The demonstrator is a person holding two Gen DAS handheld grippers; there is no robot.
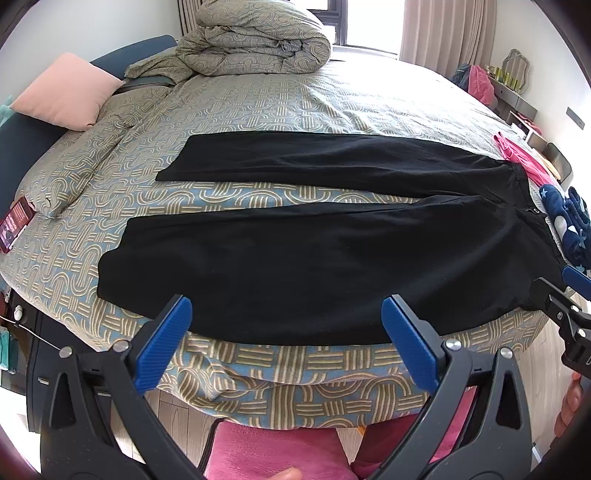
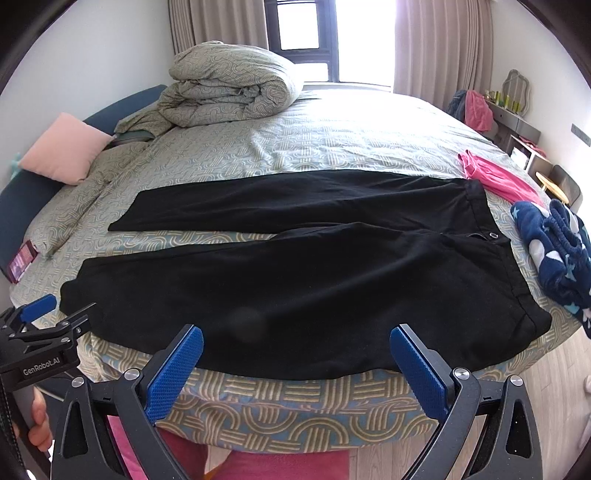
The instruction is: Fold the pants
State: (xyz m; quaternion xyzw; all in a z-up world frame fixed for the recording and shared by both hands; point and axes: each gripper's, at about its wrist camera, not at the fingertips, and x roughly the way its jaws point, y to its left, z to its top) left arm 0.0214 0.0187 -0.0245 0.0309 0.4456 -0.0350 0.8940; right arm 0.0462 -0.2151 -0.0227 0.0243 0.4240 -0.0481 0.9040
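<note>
Pants [image 2: 303, 280] flat across bed [image 2: 295, 402], legs apart, both sets of blue fingers [image 1: 162, 343] [image 2: 417, 373] spread wide and empty ("GenRobot.AI" on left gripper [image 2: 40, 317]).

This is looking like a home bedroom. A wide bed in a grey-green sheet printed with looping arcs [image 2: 332, 140] is filling the room, a rolled matching duvet [image 2: 229, 85] is sitting near the dark blue padded headboard [image 2: 125, 107] beside a pale pink square pillow [image 2: 64, 147], and beige pleated curtains [image 2: 439, 44] are hanging by a dark-framed window [image 2: 299, 26].
</note>
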